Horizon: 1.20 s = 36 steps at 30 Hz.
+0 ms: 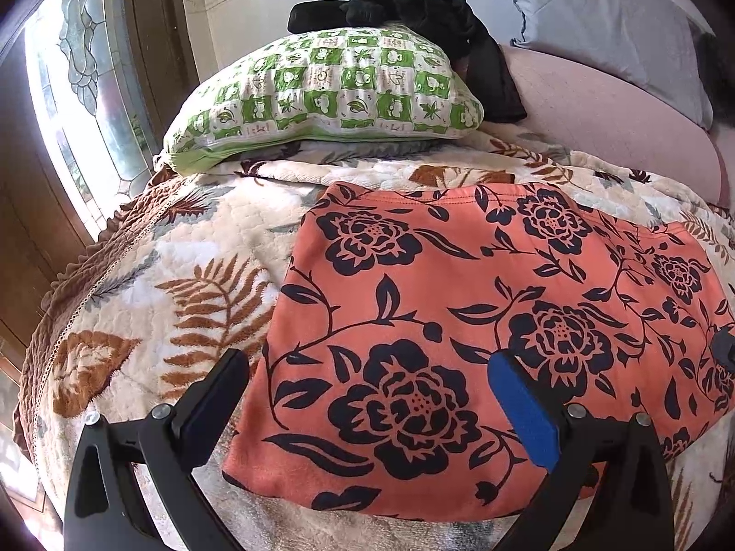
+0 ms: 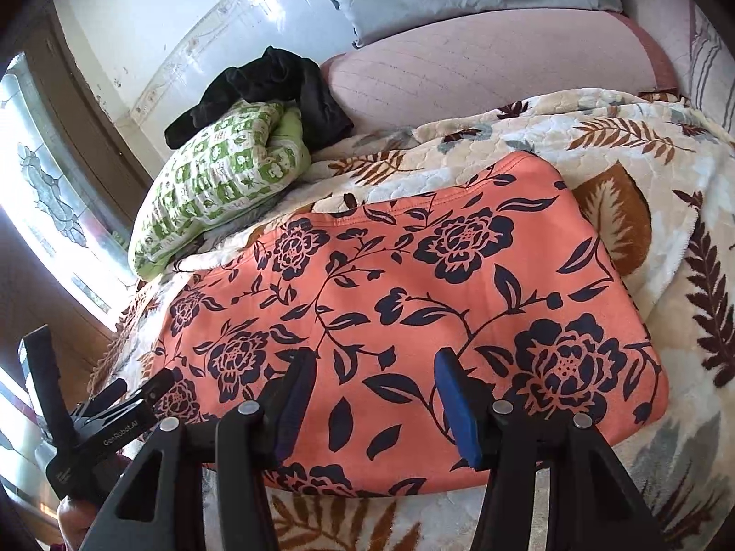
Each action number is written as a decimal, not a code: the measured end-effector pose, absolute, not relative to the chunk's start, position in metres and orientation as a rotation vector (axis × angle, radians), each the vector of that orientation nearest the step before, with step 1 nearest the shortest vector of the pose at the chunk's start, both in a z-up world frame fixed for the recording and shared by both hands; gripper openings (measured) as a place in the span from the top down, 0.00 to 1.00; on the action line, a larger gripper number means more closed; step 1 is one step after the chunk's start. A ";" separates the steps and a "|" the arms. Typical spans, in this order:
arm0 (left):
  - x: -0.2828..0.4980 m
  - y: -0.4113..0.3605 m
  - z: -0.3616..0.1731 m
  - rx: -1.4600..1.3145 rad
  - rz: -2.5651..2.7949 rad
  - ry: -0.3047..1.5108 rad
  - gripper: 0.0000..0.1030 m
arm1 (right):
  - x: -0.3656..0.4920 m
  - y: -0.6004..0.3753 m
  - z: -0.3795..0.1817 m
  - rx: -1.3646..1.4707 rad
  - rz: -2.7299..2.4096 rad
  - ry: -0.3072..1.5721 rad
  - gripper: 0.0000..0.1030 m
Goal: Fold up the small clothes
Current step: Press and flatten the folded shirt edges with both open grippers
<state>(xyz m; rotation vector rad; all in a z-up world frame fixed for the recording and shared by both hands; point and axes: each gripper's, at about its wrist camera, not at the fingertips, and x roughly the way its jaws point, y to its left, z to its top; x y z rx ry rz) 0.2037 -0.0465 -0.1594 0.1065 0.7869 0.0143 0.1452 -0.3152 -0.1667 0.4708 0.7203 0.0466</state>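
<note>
- we are seeing the orange floral garment (image 1: 459, 321) lying flat on the leaf-print blanket (image 1: 183, 284), long axis running side to side across both views.
- we are holding the left gripper (image 1: 367, 390) over its near left corner, jaws wide apart, nothing between.
- we are holding the right gripper (image 2: 374, 390) over the near edge's middle, jaws apart, empty.
- we are judging both equally near; the near edge is lying just ahead.
</note>
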 end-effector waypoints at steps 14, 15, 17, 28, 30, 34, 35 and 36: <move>0.216 -0.044 -0.181 0.095 0.029 0.867 0.00 | 0.167 -0.326 -0.173 0.407 -0.008 0.765 0.44; 0.217 -0.044 -0.181 0.096 0.029 0.868 0.00 | 0.170 -0.331 -0.171 0.397 -0.036 0.758 0.44; 0.220 -0.045 -0.182 0.097 0.029 0.871 0.00 | 0.179 -0.346 -0.172 0.412 -0.082 0.750 0.44; 0.226 -0.046 -0.182 0.084 0.024 0.879 0.00 | 0.217 -0.374 -0.188 0.445 -0.150 0.851 0.43; 0.223 -0.044 -0.176 0.052 -0.003 0.880 0.00 | 0.204 -0.382 -0.183 0.533 -0.111 0.847 0.43; 0.209 -0.040 -0.162 -0.001 -0.067 0.864 0.00 | 0.159 -0.394 -0.167 0.680 -0.061 0.802 0.40; 0.204 -0.039 -0.159 -0.013 -0.085 0.861 0.00 | 0.152 -0.396 -0.163 0.692 -0.056 0.795 0.39; 0.199 -0.038 -0.157 -0.024 -0.107 0.864 0.00 | 0.142 -0.398 -0.158 0.703 -0.057 0.784 0.38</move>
